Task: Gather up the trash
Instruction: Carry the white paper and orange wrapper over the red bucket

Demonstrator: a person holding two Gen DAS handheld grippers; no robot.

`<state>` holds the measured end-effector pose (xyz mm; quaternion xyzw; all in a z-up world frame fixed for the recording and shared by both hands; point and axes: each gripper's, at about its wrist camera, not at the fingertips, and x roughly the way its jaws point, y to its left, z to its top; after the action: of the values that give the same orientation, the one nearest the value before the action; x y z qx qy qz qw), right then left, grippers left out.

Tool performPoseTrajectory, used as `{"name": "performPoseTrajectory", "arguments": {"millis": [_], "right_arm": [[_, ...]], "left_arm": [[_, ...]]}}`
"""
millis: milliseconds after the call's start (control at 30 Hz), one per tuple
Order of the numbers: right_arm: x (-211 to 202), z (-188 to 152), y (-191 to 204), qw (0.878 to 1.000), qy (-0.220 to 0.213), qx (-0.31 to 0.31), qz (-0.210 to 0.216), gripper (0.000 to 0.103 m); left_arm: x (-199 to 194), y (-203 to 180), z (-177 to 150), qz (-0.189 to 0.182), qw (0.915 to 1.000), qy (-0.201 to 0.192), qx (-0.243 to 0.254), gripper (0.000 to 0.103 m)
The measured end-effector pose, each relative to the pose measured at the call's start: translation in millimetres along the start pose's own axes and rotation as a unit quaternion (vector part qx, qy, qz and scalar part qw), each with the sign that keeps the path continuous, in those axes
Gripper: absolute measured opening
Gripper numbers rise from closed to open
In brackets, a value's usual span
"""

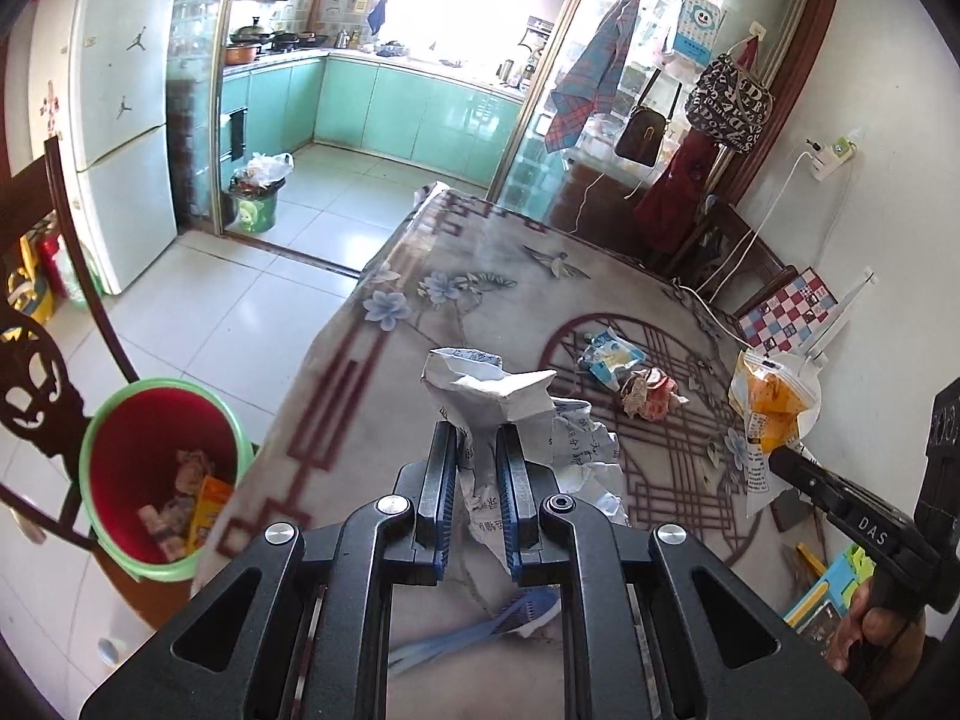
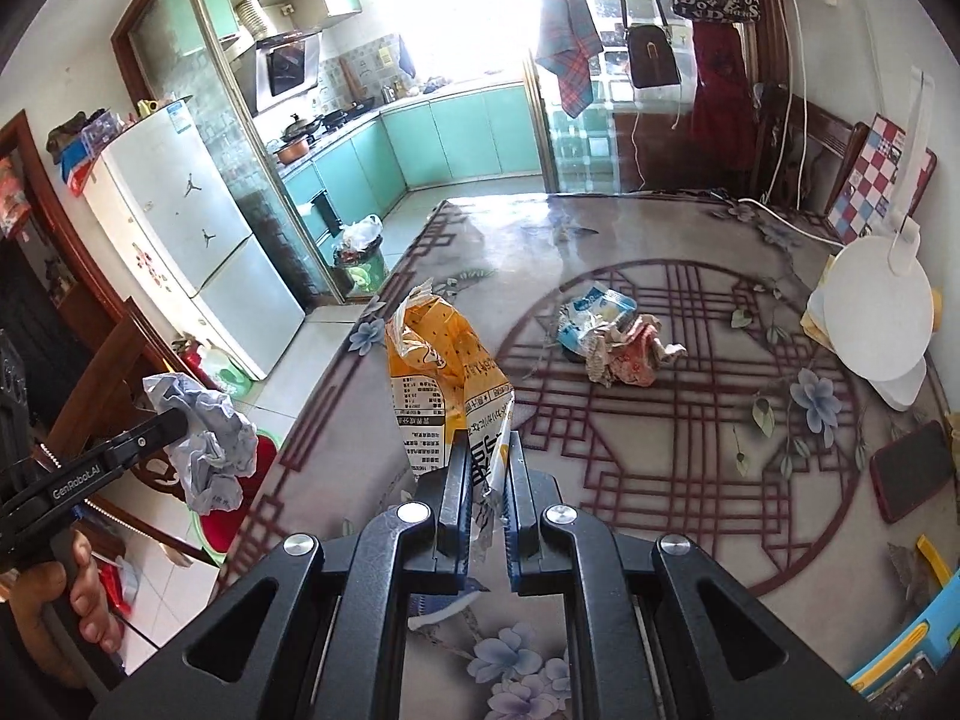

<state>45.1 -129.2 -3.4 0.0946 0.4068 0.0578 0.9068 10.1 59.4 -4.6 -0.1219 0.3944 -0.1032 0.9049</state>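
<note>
Red phone (image 2: 912, 471) shows only for right claw (image 2: 487, 468).

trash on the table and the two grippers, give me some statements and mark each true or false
1. The left gripper is shut on a crumpled paper. True.
2. The right gripper is open and holds nothing. False: it is shut on an orange snack bag.
3. A blue wrapper and a crumpled reddish wrapper lie on the table. True.
4. The red bin with the green rim stands on the table. False: it sits beside the table's edge, lower down.
5. The red bin holds nothing. False: some wrappers lie inside.
</note>
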Motion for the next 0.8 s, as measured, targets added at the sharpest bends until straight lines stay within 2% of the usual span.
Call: {"name": "performPoseTrajectory", "arguments": {"millis": [267,800], "right_arm": [[8,9,57,1.000,-0.009,-0.021,-0.009,0.007],[45,15,168,0.999,-0.007,-0.053,0.008,0.007]], "left_arm": [[-7,44,11,-0.001,1.0000,0.003,-0.005,0.013],[-16,144,30,0.013,0.9996,-0.002,-0.023,0.013]]}}
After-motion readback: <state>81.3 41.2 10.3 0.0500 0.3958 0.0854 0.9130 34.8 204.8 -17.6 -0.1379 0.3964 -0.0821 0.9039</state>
